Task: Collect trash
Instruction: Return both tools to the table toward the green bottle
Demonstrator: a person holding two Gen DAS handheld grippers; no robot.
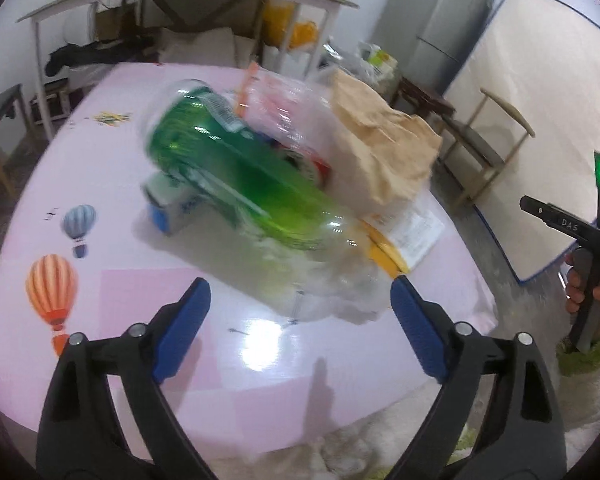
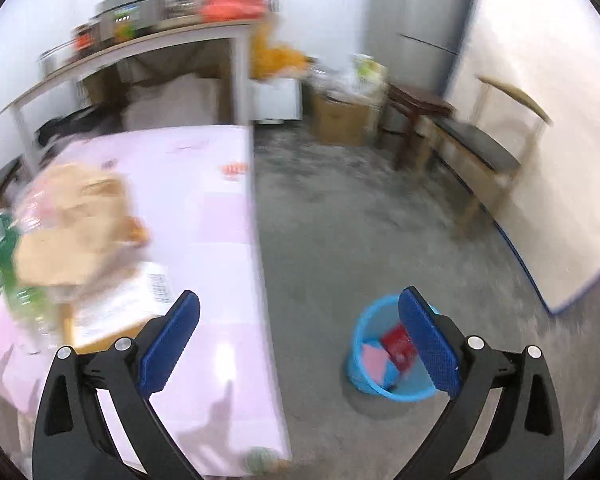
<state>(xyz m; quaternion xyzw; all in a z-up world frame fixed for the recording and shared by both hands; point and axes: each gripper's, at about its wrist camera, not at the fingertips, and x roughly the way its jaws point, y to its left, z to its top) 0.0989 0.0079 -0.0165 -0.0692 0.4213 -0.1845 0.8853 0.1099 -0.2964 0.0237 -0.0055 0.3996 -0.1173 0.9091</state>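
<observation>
Green bottle [image 1: 236, 184] before spread left claw [image 1: 300, 304]

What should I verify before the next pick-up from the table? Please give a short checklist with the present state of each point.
1. Left gripper open and empty: ok.
2. Right gripper open and empty: ok.
3. Green bottle lies ahead of the left gripper, nothing over it: ok.
4. Blue bin on the floor, upright, opening free: ok.
5. Room left in the bin: ok, only some red and pink pieces inside.
6. Sharp view of the paper bag and plastic wrap: not ok, blurred.
</observation>
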